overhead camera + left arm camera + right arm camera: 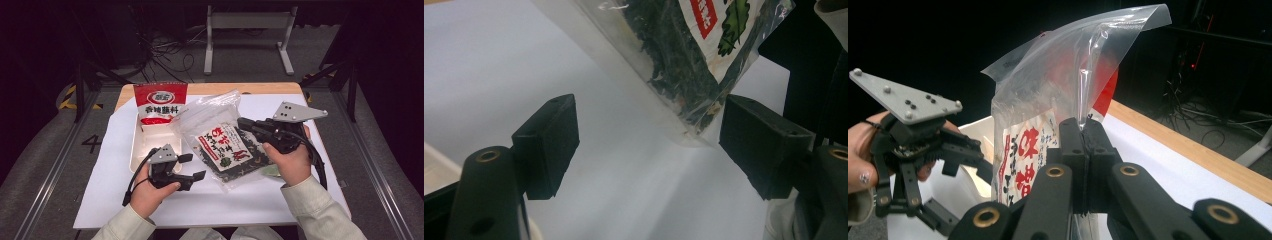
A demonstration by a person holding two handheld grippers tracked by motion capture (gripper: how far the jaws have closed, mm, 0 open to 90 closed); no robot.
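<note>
At the left of the high view a white tray [137, 150] sits on the white sheet [100, 200] that covers the bench [260, 88], and a red and white packet [159, 104] stands at the tray's far end, leaning back. Just in front of the tray the left tongs [192, 166] are held low over the sheet in the person's left hand [150, 192], pointing to the right toward the near corner of the clear seaweed bag [227, 147]. In the left gripper view those tongs [649, 137] are spread, with white sheet showing between the pads and nothing gripped; the bag's lower corner [694, 107], full of dark dried leaves, hangs just beside the right-hand pad, and whether it touches that pad cannot be told. The seaweed bag lies tilted in the middle of the sheet, its printed label facing up and its open clear top raised toward the far side, near the red packet. To the right, the right tongs [243, 123] are pressed together on the bag's upper right edge, held by the right hand [290, 162]. In the right gripper view the jaws meet on a fold of the clear film [1083, 95], which rises above them, and the left tongs [955, 165] show farther off at the left.
</note>
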